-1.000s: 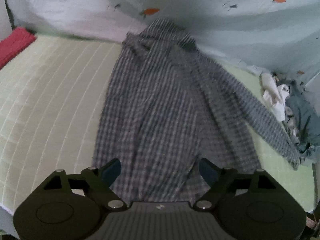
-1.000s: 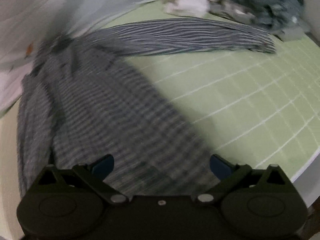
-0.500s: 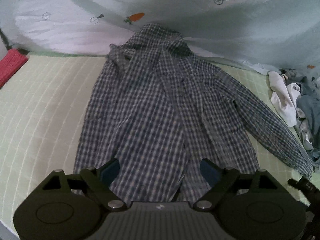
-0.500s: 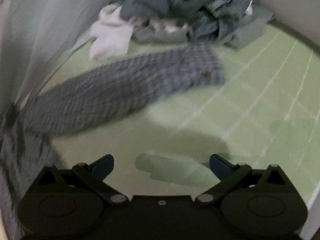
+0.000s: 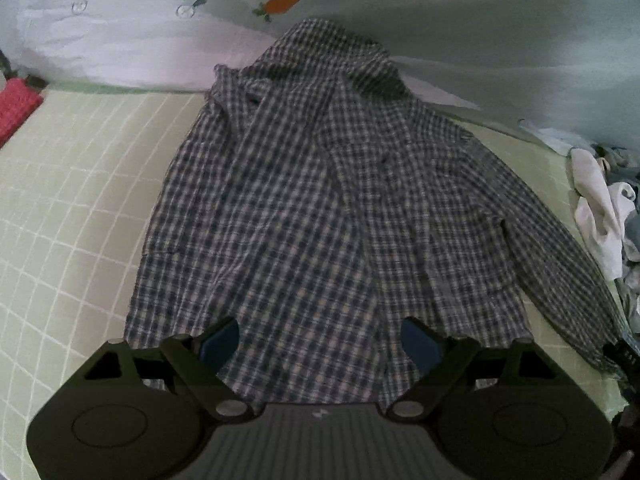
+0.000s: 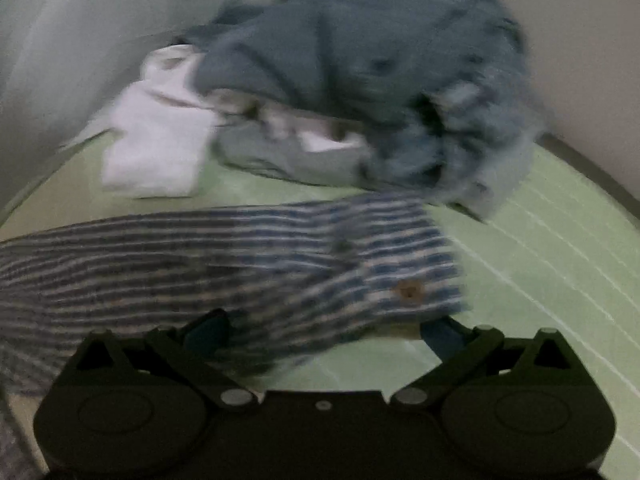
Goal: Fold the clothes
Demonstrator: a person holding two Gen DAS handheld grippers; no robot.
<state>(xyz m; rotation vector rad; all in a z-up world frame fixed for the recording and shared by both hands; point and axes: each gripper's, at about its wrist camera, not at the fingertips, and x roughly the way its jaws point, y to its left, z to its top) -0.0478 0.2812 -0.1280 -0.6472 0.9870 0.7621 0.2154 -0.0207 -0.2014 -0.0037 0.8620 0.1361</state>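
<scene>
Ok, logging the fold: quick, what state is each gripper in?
Left gripper: open, empty, over the plaid shirt's hem.
Right gripper: open, empty, at the shirt's sleeve cuff.

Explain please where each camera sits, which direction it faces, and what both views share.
Left wrist: on the left gripper, looking down over the checked shirt towards the carrot-print sheet; only its open fingers show.
Right wrist: on the right gripper, facing the shirt's cuff and the clothes pile; open fingers show.
Shared: the shirt's sleeve, the pile, the green mat.

Right tongs (image 6: 324,334) now over shirt cuff (image 6: 408,280), off body.
</scene>
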